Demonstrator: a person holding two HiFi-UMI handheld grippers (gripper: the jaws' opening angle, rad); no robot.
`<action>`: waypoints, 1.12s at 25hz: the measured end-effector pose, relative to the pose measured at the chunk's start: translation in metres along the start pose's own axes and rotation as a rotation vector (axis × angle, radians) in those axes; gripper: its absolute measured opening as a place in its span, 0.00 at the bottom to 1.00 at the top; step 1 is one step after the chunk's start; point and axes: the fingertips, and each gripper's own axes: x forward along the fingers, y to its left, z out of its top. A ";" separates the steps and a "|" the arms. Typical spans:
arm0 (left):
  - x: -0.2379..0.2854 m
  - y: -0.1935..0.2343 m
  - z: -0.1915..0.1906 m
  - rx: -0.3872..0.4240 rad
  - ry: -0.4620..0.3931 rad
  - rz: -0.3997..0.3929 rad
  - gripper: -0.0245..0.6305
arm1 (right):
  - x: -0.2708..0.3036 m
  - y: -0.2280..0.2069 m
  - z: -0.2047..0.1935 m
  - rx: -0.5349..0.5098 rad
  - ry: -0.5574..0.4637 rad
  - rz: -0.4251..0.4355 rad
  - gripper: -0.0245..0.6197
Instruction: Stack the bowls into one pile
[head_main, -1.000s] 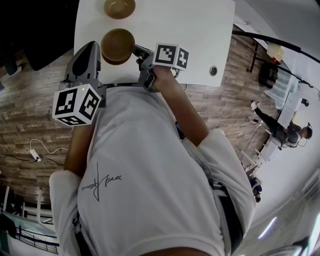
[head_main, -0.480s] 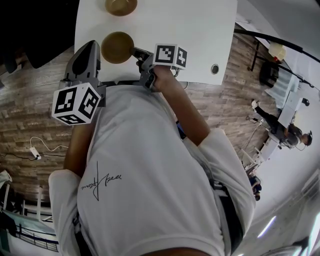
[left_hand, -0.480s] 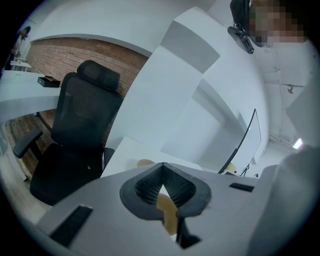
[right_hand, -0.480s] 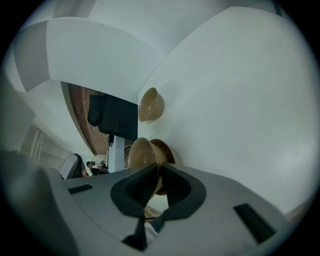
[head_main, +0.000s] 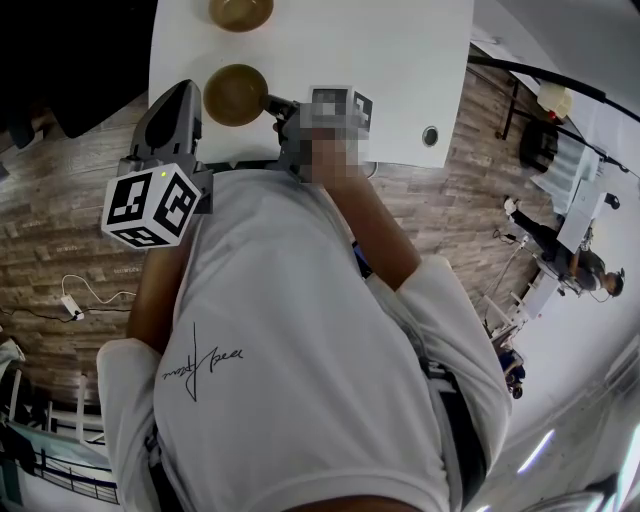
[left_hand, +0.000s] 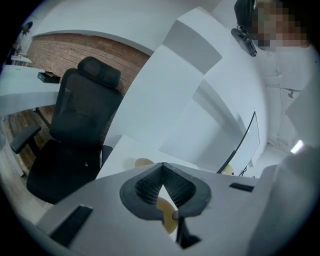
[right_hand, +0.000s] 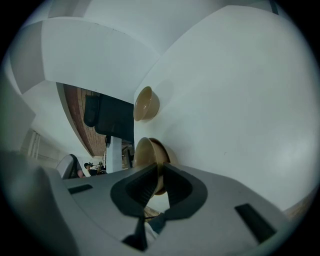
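Two brown bowls are on the white table. In the head view the far bowl sits at the top edge, and the near bowl is by the table's front edge. My right gripper is shut on the near bowl's right rim. In the right gripper view that rim runs between the jaws of the right gripper, with the far bowl beyond. My left gripper hangs just left of the near bowl, shut and holding nothing. The left gripper has the near bowl behind it.
A black office chair stands left of the table. A round cable hole is near the table's front right edge. Wooden floor surrounds the table, and a person stands far off to the right.
The near bowl in my right gripper now looks smaller and more level than a second ago. Both grippers have hardly moved.
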 end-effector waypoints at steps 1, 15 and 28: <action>0.001 0.000 0.000 -0.005 0.001 -0.003 0.04 | 0.001 0.000 0.000 0.003 0.002 -0.001 0.08; 0.002 -0.002 -0.002 -0.005 0.008 -0.031 0.04 | -0.008 0.007 -0.002 0.023 -0.015 0.011 0.16; 0.003 -0.005 -0.004 0.003 0.020 -0.045 0.04 | -0.019 0.006 0.015 -0.025 -0.077 -0.011 0.16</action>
